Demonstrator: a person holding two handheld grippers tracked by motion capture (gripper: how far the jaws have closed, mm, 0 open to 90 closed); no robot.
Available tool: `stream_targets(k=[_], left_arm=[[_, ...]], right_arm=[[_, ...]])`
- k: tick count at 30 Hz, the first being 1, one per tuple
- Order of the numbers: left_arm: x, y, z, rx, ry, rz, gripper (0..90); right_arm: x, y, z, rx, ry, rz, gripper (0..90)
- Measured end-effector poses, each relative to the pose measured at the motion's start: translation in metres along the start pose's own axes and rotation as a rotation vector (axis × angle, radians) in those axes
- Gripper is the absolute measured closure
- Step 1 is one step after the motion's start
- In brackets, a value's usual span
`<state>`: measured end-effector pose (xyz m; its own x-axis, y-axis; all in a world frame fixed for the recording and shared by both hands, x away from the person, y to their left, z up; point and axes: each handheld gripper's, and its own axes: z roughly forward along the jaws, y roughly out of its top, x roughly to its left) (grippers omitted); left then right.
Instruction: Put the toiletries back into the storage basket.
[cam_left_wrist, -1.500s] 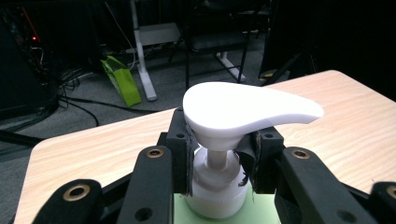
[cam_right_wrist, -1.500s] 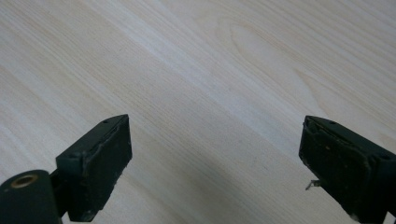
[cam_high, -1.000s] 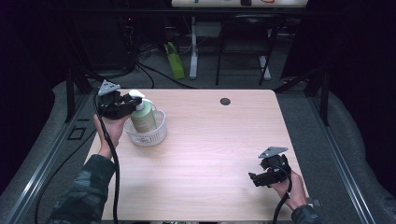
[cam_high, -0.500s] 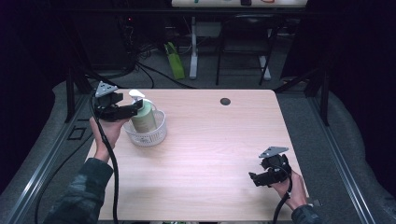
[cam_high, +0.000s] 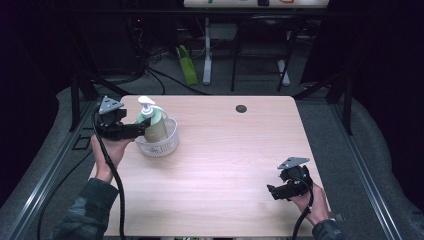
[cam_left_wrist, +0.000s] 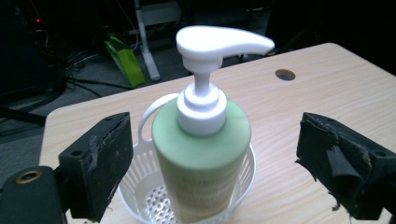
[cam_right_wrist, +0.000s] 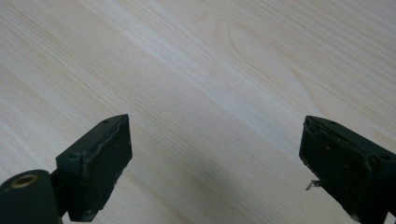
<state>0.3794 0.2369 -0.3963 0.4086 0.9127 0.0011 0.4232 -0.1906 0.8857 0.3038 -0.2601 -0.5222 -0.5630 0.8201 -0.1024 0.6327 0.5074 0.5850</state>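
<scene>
Soap bottle (cam_left_wrist: 201, 154): standing upright in white basket (cam_left_wrist: 135, 196), centre frame. Likely smooth, rigid, top-heavy; body is offering best hold. Left gripper (cam_left_wrist: 215, 163) gaping around it; right gripper (cam_right_wrist: 219, 172) gaping, idling.

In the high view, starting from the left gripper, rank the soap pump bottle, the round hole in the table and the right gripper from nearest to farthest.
1. Soap pump bottle: standing in the white basket, right at the left gripper.
2. Round hole: near the table's far edge, toward the middle.
3. Right gripper: near the table's near right corner.
</scene>
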Motion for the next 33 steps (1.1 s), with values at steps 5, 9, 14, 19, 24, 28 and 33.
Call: stream_targets(k=[5,9,14,19,24,28,33], left_arm=[[-0.009,-0.012,-0.01,0.023,0.004,0.019,9.4],[-0.016,-0.029,-0.015,0.046,0.016,0.027,6.4],[-0.024,-0.06,-0.013,0.101,0.01,0.008,0.2],[-0.028,-0.079,-0.006,0.147,-0.035,-0.009,0.1],[-0.028,-0.087,0.003,0.167,-0.048,-0.011,0.1],[-0.028,-0.092,0.008,0.189,-0.05,0.005,0.1],[-0.027,-0.097,0.012,0.212,-0.047,0.019,0.0]], right_arm=[[0.001,0.0,0.0,-0.001,-0.001,-0.002,8.8],[0.0,0.0,0.001,0.004,0.003,0.002,8.8],[0.0,0.0,0.0,0.001,-0.004,0.002,8.7],[0.0,0.0,0.001,0.007,-0.002,-0.005,8.6],[-0.003,-0.001,0.003,0.006,0.008,0.008,8.5],[-0.004,-0.002,0.003,0.012,0.003,0.01,8.4],[-0.005,-0.002,0.003,0.014,0.002,0.011,8.2]])
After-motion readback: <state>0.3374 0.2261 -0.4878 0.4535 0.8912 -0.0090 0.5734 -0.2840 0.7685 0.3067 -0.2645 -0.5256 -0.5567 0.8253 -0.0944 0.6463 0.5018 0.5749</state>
